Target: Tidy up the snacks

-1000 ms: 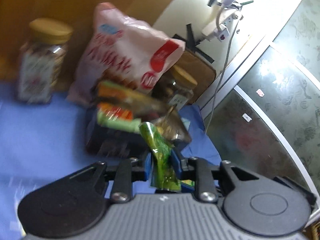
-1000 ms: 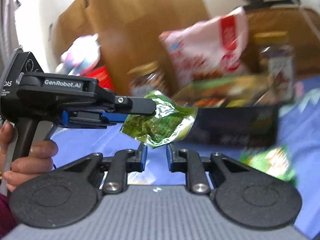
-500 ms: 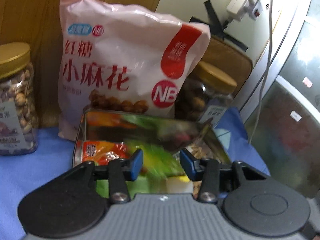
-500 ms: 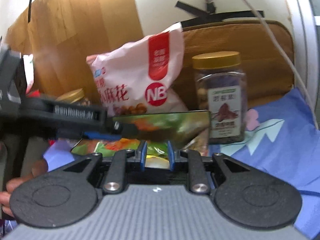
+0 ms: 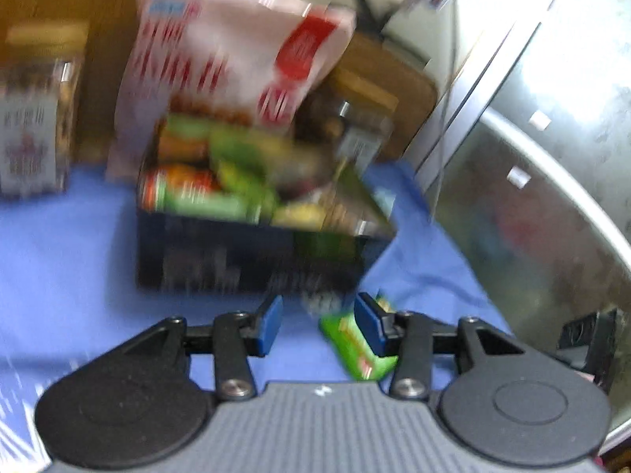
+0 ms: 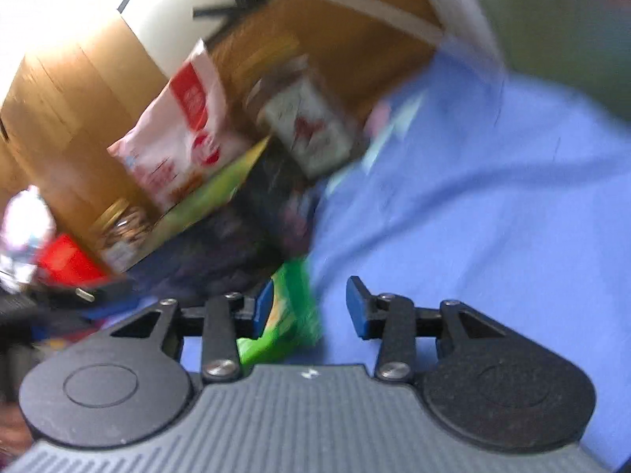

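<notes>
A dark open box (image 5: 236, 252) on the blue cloth holds several snack packets in green, orange and yellow (image 5: 221, 181). It also shows in the right wrist view (image 6: 236, 244). My left gripper (image 5: 318, 321) is open and empty, a short way in front of the box. A small green packet (image 5: 355, 345) lies on the cloth by its right finger. My right gripper (image 6: 309, 307) is open, low over the cloth, with the green packet (image 6: 290, 315) lying between its fingers, against the left one. Both views are blurred.
A large pink snack bag (image 5: 232, 51) leans behind the box. A nut jar with a gold lid (image 5: 39, 118) stands at the left and another jar (image 5: 355, 118) at the right. A wooden board stands behind, and a glass door (image 5: 532, 157) is at the right.
The left gripper let the green packet go over the box and pulled back, open. The right gripper opened and dropped toward the green packet on the cloth.
</notes>
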